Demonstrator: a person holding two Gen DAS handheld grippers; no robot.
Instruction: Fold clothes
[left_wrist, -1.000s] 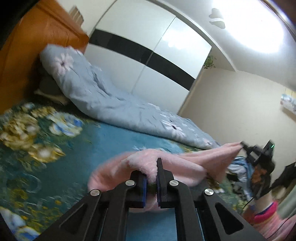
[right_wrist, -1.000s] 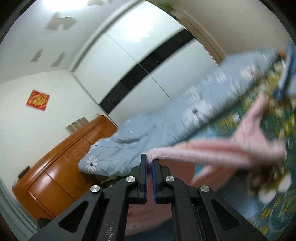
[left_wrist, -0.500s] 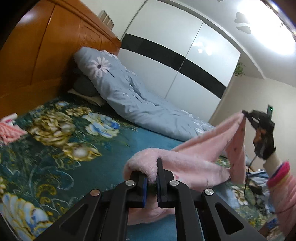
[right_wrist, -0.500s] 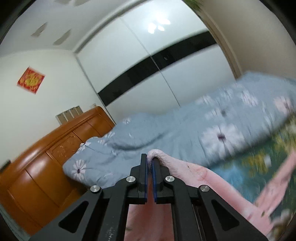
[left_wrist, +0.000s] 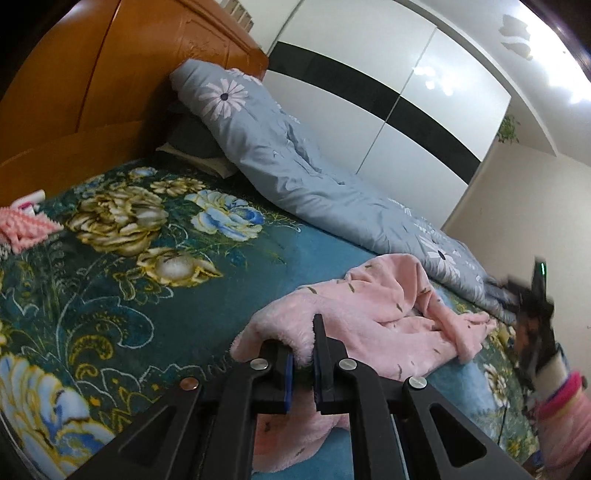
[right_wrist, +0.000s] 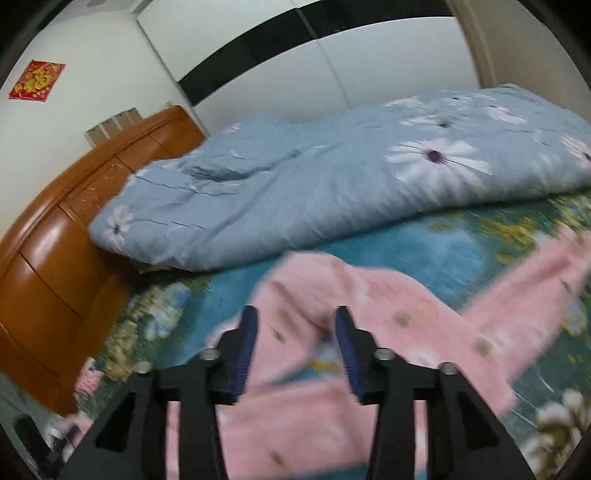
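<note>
Your right gripper (right_wrist: 295, 334) is opening; the pink garment (right_wrist: 369, 314), earlier pinched between its jaws, now lies loose beneath them.

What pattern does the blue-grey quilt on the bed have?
The quilt is plain blue-grey with large white daisies with dark centres, clearest in the right wrist view.

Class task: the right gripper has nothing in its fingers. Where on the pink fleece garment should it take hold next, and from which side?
Probably the loose pink flap of the pink fleece garment, approached from the open bedspread side; the quilt crowds the other side.
</note>
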